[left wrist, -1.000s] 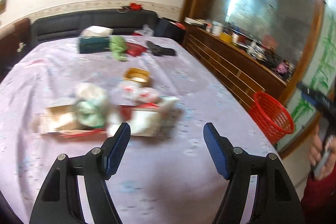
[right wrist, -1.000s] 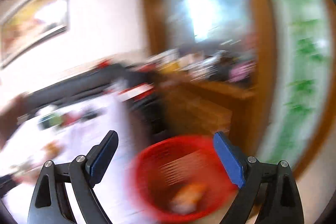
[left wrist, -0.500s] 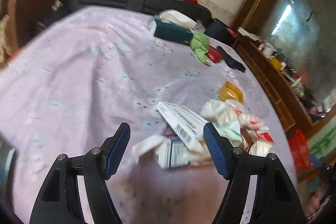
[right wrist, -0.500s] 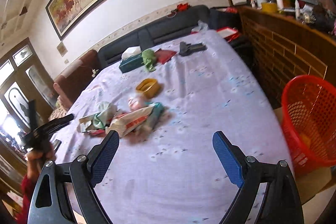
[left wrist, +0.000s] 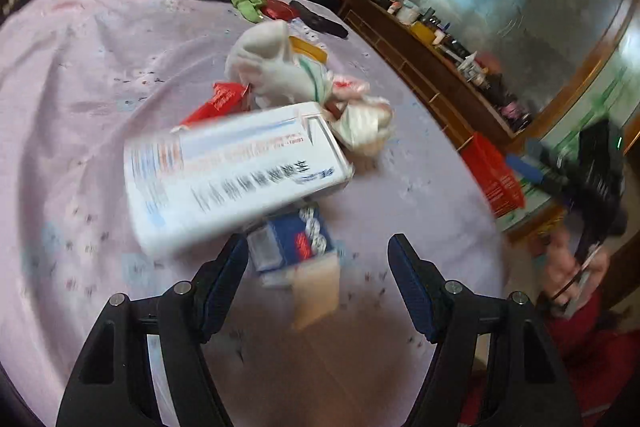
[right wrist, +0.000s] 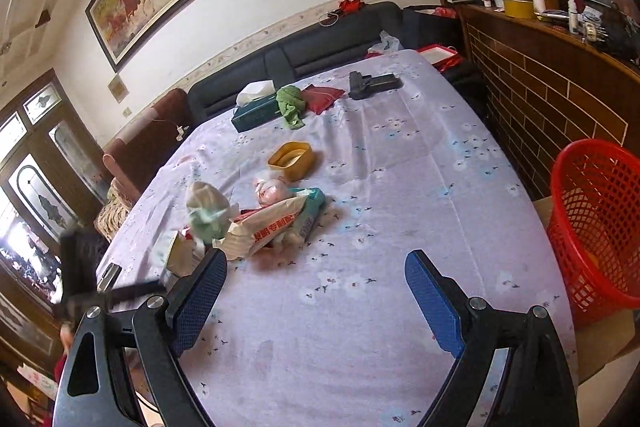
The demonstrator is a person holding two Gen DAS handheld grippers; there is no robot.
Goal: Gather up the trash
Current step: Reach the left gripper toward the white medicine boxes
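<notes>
A heap of trash (right wrist: 256,223) lies on the lilac tablecloth (right wrist: 400,155). In the left wrist view it is close up: a big white carton (left wrist: 232,179), a crumpled white bag (left wrist: 276,67), a red packet (left wrist: 220,99) and a small blue box (left wrist: 296,247) with an open flap. My left gripper (left wrist: 318,259) is open, and the blue box sits just in front of its fingers, untouched by the pads. My right gripper (right wrist: 316,275) is open and empty above bare cloth, with the heap to its front left. A red mesh basket (right wrist: 596,227) stands off the table's right edge.
Behind the heap sits a yellow tub (right wrist: 290,155). Further back are a teal tissue box (right wrist: 256,111), a green cloth (right wrist: 290,105), a red pouch (right wrist: 322,93) and a black tool (right wrist: 372,81). A dark sofa (right wrist: 320,43) and a wooden sideboard (right wrist: 560,67) border the table.
My left gripper has dropped in close over the heap, which now fills its view. The right view swung from the red basket to the table, then stayed put.
</notes>
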